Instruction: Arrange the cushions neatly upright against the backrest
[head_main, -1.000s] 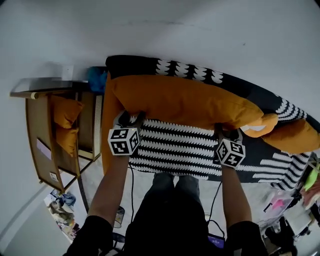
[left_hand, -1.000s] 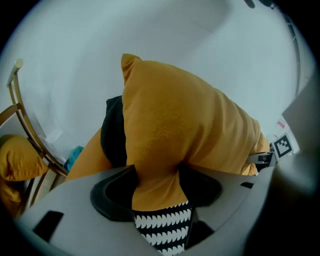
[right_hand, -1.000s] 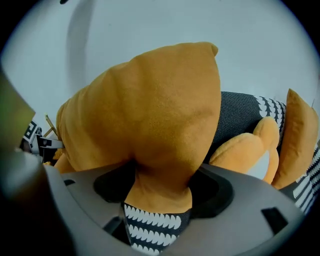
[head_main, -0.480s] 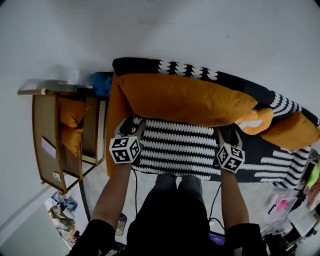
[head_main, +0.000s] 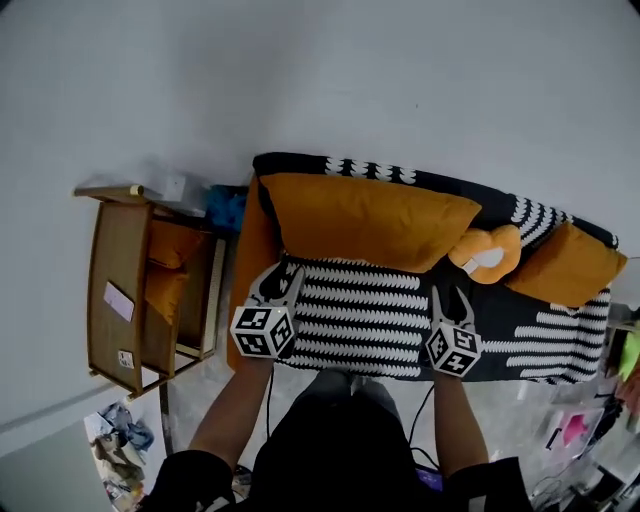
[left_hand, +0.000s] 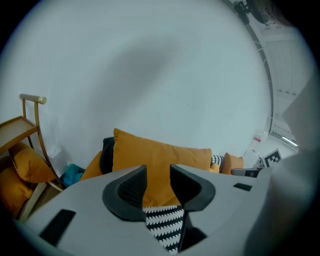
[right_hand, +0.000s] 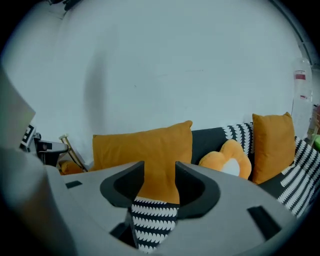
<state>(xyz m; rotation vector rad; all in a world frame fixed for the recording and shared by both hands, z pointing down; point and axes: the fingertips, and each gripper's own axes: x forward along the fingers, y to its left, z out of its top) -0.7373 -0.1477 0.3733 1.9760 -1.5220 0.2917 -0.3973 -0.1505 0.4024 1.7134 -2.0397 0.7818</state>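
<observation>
1. Both grippers had pulled up and back since the earlier frame. The left gripper (head_main: 283, 278) and right gripper (head_main: 450, 298) had been at the lower edge of the long orange cushion (head_main: 370, 220). Now they hung over the striped sofa seat (head_main: 350, 310), apart from that cushion.
2. We saw the left gripper (left_hand: 158, 172) part open with its jaws just closing in. Only the far cushion (left_hand: 160, 155) and the seat showed through the gap, so it held nothing.
3. The right gripper (right_hand: 160, 170) was the same: part open, jaws just narrowing, empty.
4. The long cushion stood ahead of both grippers against the backrest (head_main: 495, 195). Its long axis ran across them from left to right.
5. We judged that the next move turned on the flower-shaped cushion (head_main: 487, 255) and the square orange cushion (head_main: 565, 265). Both lay ahead and to the right of the right gripper, which was the nearer one.
6. The right gripper view showed the flower-shaped cushion (right_hand: 227, 160) and the square cushion (right_hand: 272, 145) standing. The left gripper view caught barely a sliver of them.
7. The left gripper view instead showed a wooden rack (left_hand: 30, 130) off to that gripper's left, with more orange cushions in it.
</observation>
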